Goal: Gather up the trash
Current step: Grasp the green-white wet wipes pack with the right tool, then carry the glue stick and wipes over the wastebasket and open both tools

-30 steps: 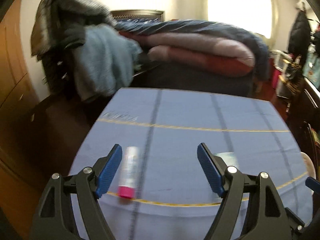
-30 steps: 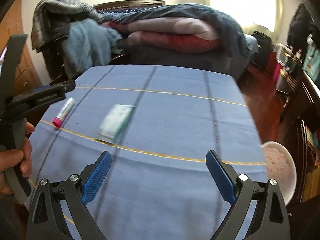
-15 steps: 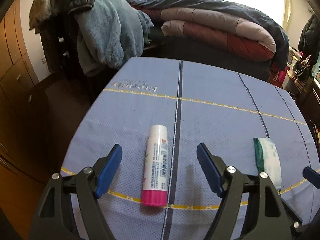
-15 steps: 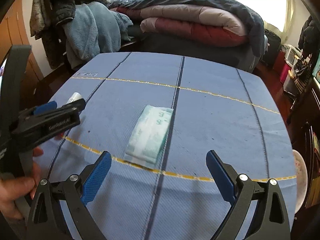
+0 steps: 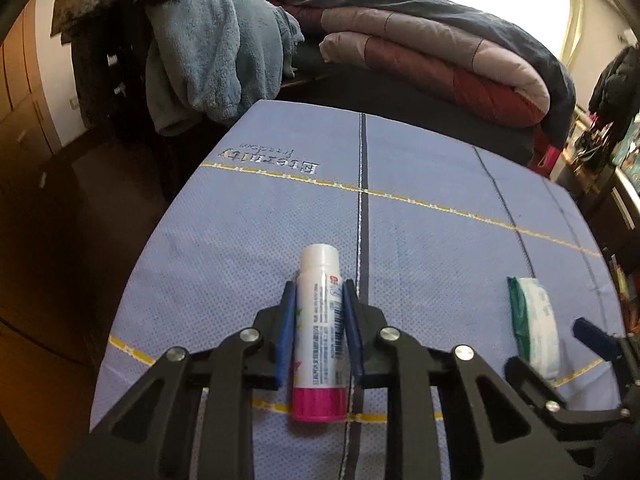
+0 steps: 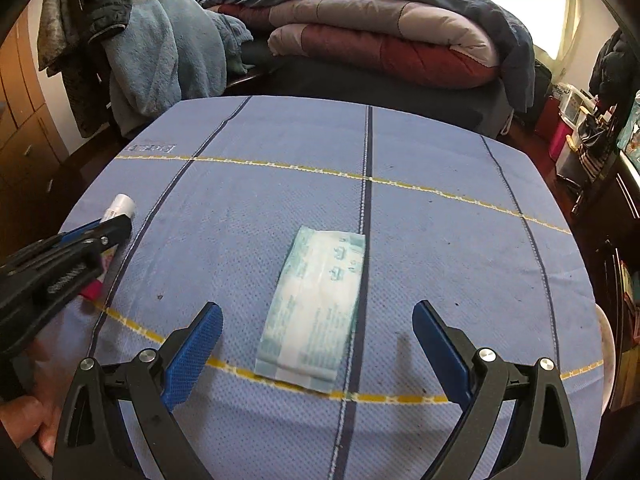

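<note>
Readable text: one embroidered brand word

"Eternity" stands upside down on the blue tablecloth (image 5: 420,168), beyond the glue stick (image 5: 319,332), with smaller script beside it; the stick's label print is too small to read.

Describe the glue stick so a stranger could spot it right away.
On the blue cloth-covered table, look near the left edge. The white plastic tube with a pink end lies between the closing pads of the left claw. Its neighbour, the flat green-and-white packet, isn't round.
</note>
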A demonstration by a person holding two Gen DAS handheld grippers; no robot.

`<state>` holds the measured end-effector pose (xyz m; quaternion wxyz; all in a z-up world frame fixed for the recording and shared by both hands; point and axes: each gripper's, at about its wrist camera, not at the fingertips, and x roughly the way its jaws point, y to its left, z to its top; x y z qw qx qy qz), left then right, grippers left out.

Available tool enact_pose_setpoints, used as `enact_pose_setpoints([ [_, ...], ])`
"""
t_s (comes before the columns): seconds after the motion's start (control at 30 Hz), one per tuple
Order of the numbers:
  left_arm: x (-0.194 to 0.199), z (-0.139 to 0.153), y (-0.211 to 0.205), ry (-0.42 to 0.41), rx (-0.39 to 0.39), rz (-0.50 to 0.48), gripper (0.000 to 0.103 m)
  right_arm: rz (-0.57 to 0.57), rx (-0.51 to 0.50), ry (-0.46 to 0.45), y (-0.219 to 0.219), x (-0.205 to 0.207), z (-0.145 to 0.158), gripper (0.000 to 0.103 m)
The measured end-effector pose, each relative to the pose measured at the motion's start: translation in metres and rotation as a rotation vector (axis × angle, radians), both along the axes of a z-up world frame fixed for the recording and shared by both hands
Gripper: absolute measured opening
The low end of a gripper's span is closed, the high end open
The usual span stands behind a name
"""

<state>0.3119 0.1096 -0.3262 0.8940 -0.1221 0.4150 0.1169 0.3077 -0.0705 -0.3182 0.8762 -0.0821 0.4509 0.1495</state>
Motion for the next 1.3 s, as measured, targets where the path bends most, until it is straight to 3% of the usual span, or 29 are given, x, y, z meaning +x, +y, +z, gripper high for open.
enact_pose_setpoints([
  [0.07,-0.003,0.001,0.005,-0.004,-0.013,0.007,0.024,-0.005,-0.009,0.007,0.002,0.002,-0.003,0.095],
  [0.2,-0.011,0.009,0.01,-0.025,-0.017,0.017,0.024,-0.014,0.029,0.033,0.0,0.006,-0.005,0.082],
  [0.23,-0.012,0.012,0.01,-0.03,-0.014,0.018,0.024,-0.013,0.031,0.029,0.001,0.005,-0.004,0.077],
  [0.33,-0.015,0.018,0.009,-0.039,-0.009,0.018,0.024,0.004,0.039,0.03,0.001,0.003,-0.001,0.047],
  [0.4,-0.016,0.022,0.007,-0.044,-0.008,0.014,0.024,0.014,0.057,0.045,-0.001,0.003,0.0,0.043],
  [0.77,-0.025,0.048,-0.027,-0.082,0.007,-0.039,0.024,0.0,0.141,0.013,-0.048,-0.017,0.025,0.042],
  [1.03,-0.027,0.072,-0.076,-0.137,-0.041,-0.16,0.024,-0.062,0.19,-0.023,-0.102,-0.033,0.041,0.042],
  [1.3,-0.027,0.091,-0.142,-0.171,-0.039,-0.279,0.024,-0.14,0.23,-0.047,-0.164,-0.048,0.048,0.042],
])
